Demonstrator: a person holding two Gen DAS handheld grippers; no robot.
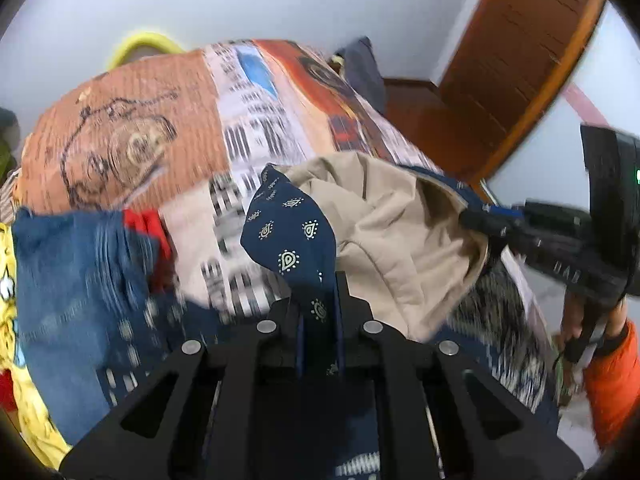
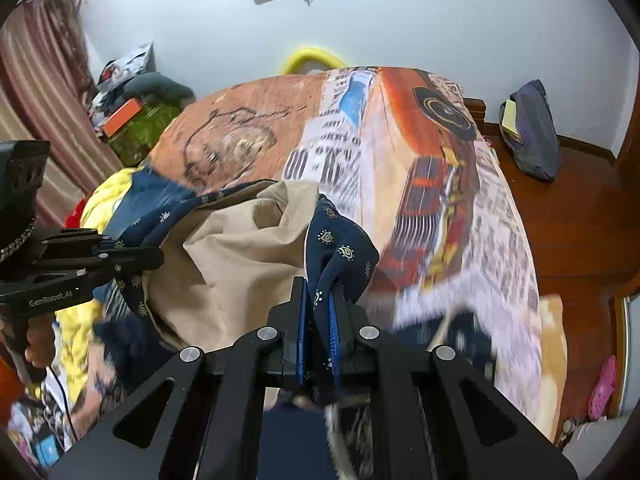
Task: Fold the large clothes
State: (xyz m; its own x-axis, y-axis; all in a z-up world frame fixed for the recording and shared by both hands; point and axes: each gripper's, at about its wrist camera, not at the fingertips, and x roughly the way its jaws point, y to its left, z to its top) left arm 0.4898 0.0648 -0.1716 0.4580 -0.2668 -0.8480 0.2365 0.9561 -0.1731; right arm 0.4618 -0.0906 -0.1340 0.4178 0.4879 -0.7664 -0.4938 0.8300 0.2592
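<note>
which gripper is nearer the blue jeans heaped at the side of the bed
Left. The left gripper, shut on the navy patterned garment, sits just beside the blue jeans. The right gripper grips the garment's other end, beyond the left one.

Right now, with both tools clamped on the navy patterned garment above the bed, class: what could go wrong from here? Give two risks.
1. The left tool and right tool each pinch only a small bunch of the navy patterned garment; it may slip free.
2. Its beige lining sags in creases, so the fold may come out uneven, or it may snag the clothes pile beside it.
</note>
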